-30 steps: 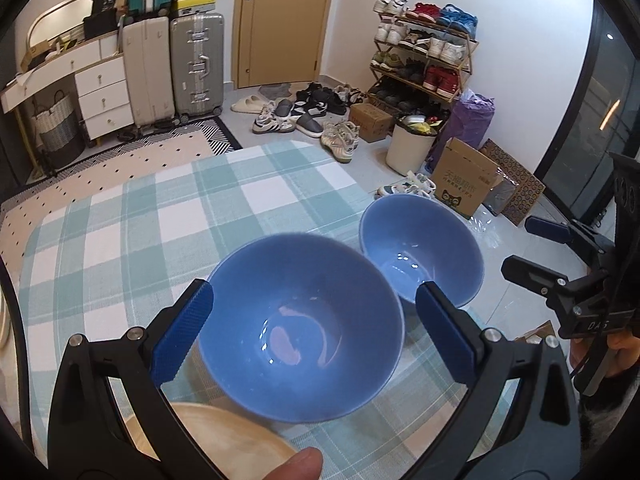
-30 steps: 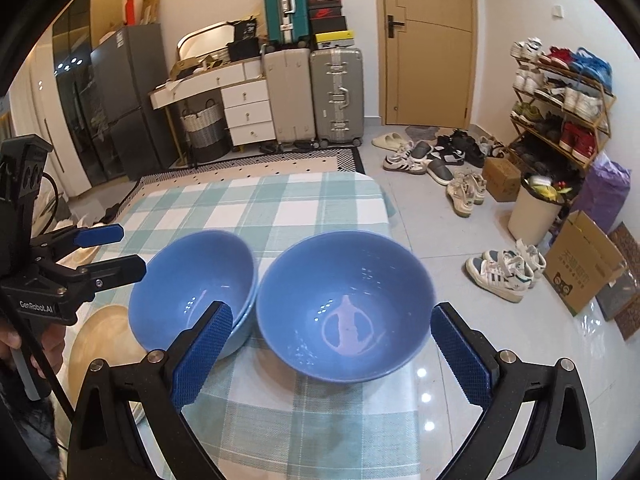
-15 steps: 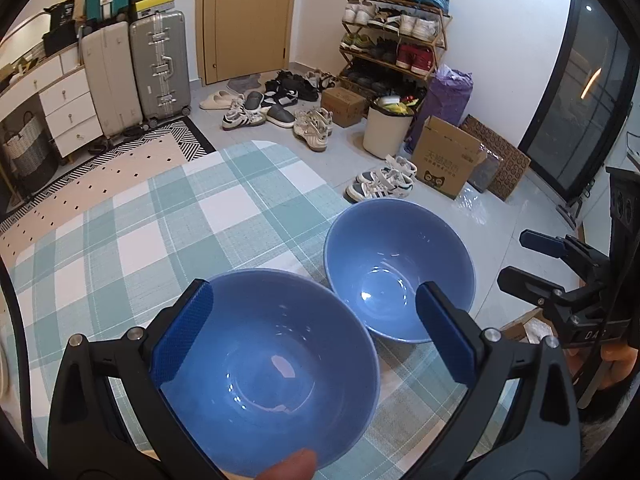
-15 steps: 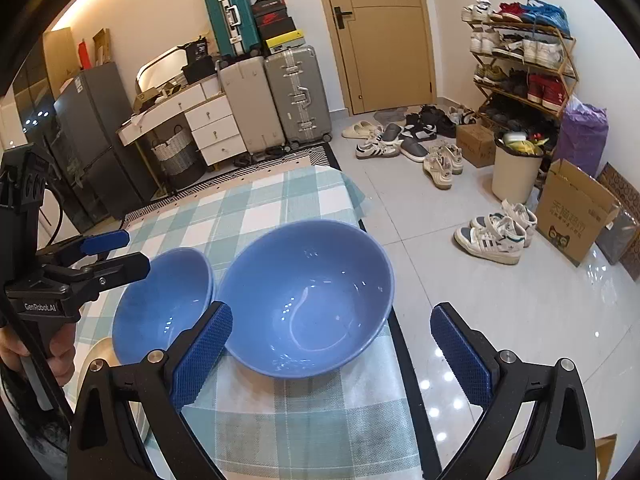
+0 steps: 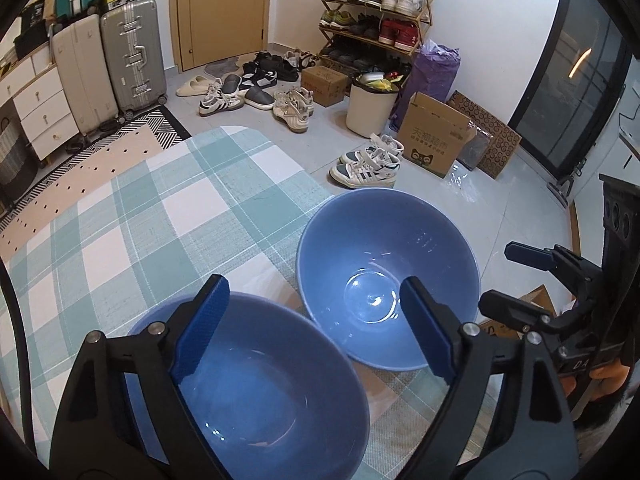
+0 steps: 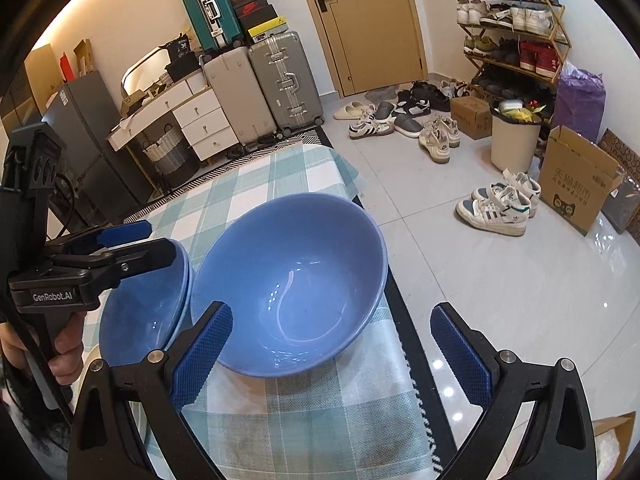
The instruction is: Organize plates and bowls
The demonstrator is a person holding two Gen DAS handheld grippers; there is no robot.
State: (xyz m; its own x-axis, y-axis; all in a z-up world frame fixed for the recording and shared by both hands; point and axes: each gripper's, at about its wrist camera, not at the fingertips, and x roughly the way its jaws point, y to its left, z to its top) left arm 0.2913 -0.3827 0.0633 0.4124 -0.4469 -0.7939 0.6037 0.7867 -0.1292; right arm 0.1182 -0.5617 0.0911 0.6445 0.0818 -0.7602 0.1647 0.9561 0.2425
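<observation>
While both tools stand wide open with nothing between their pads, two blue bowls sit side by side on the checked cloth of the desk (image 5: 132, 216). From the left wrist view, the left tool (image 5: 316, 328) fills the bottom of the frame, its blue pads spread apart above the near bowl (image 5: 272, 396), which lies at lower centre under the left finger. The far bowl (image 5: 384, 276) rests just right of centre, close beside the near one, at the edge of the cloth; whether the rims touch I cannot tell. At the right edge of that frame the right tool (image 5: 508, 276) shows from the side, its two fingers parted and gripping nothing.

From the right wrist view, the right tool (image 6: 332, 344) sits low in the frame, pads far apart, and the far bowl (image 6: 292, 284) lies in the centre just ahead of its left pad. The near bowl (image 6: 140, 312) is at lower left, partly covered by the left tool (image 6: 156, 240), whose fingers reach over its rim from the left edge. A hand (image 6: 60, 352) grips that tool's handle at the far left.

Suitcases (image 6: 264, 88) stand in the upper middle of the frame, and a shoe rack (image 6: 516, 28) stands at upper right.
</observation>
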